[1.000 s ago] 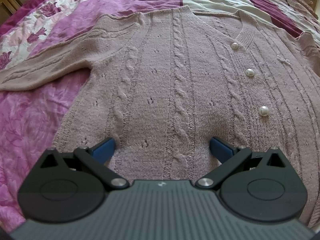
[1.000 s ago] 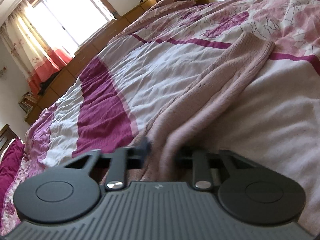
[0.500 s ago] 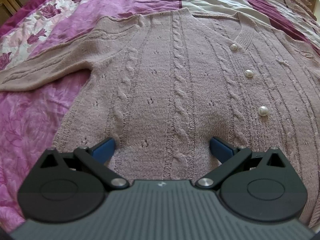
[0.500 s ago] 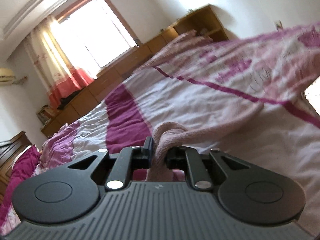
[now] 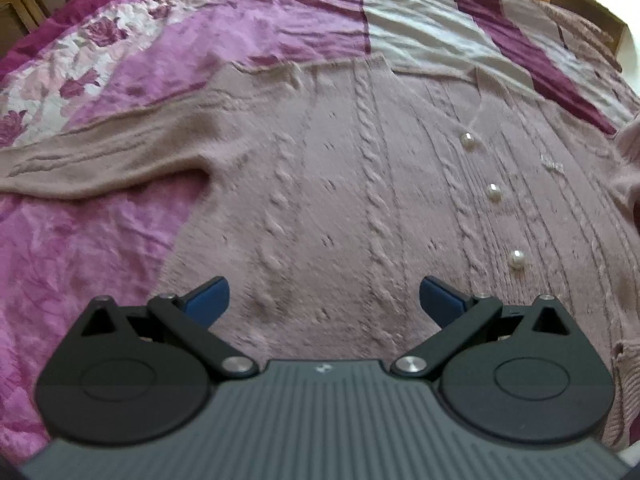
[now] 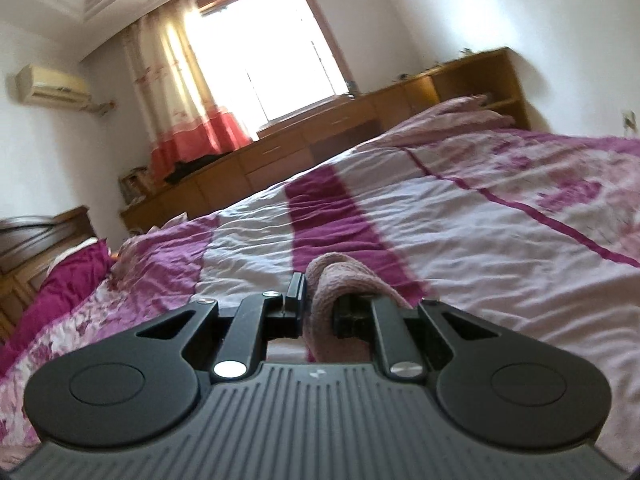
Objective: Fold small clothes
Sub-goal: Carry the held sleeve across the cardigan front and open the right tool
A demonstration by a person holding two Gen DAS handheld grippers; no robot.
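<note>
Left wrist view looks down on a pink knitted cardigan (image 5: 360, 184) lying flat on the bed (image 5: 100, 240). Its front faces up, with three round pearl buttons (image 5: 494, 192) in a row down the right side. One sleeve (image 5: 100, 160) reaches out to the left over the purple bedspread. The left hand-held gripper (image 5: 322, 296) is spread wide, and its two blue fingertips (image 5: 208, 294) hang just over the bottom part of the cardigan with nothing between them. At the far right edge a bit of pink knit (image 5: 628, 160) is lifted up off the bed.

From the right wrist view, the right hand-held gripper (image 6: 318, 312) is squeezed tight on a bunch of the same pink knit (image 6: 340, 280). The knit curls up in a loop above the black fingers (image 6: 297, 300). Past it lie the bed's white and purple stripes, a sunny window (image 6: 264, 44) with curtains, and a long wooden cabinet (image 6: 320, 136) along the wall.
</note>
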